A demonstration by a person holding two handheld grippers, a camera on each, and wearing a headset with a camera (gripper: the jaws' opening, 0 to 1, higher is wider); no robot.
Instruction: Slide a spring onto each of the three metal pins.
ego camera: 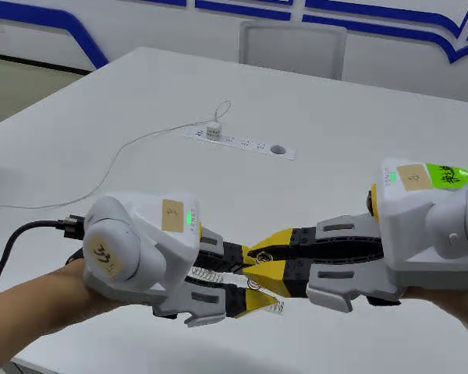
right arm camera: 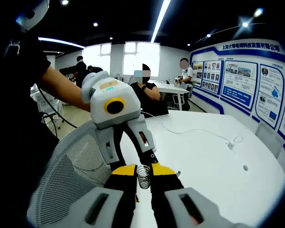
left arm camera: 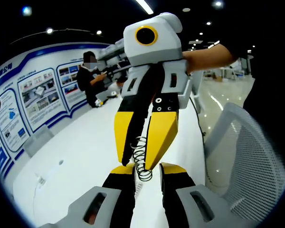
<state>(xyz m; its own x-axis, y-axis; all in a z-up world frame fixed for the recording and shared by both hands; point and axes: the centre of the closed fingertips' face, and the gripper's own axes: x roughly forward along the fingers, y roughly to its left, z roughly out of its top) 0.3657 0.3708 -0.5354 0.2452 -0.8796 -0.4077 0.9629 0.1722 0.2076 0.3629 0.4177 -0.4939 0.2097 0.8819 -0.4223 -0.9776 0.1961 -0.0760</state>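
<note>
Two labels unreadable; right claw maybe gripping spring.

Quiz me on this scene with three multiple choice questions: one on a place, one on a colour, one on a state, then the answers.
1. Where does the power strip lie?
A. On the white table.
B. In a drawer.
C. On a shelf.

2. What colour are the tips of the tongs?
A. Red.
B. Yellow.
C. Green.

3. How do the left gripper and right gripper stand?
A. Far apart.
B. Side by side.
C. Tip to tip, a spring between them.

Answers: A, the head view shows it flat on the tabletop; B, yellow tips show in all three views; C, the tips meet at the spring.
</note>
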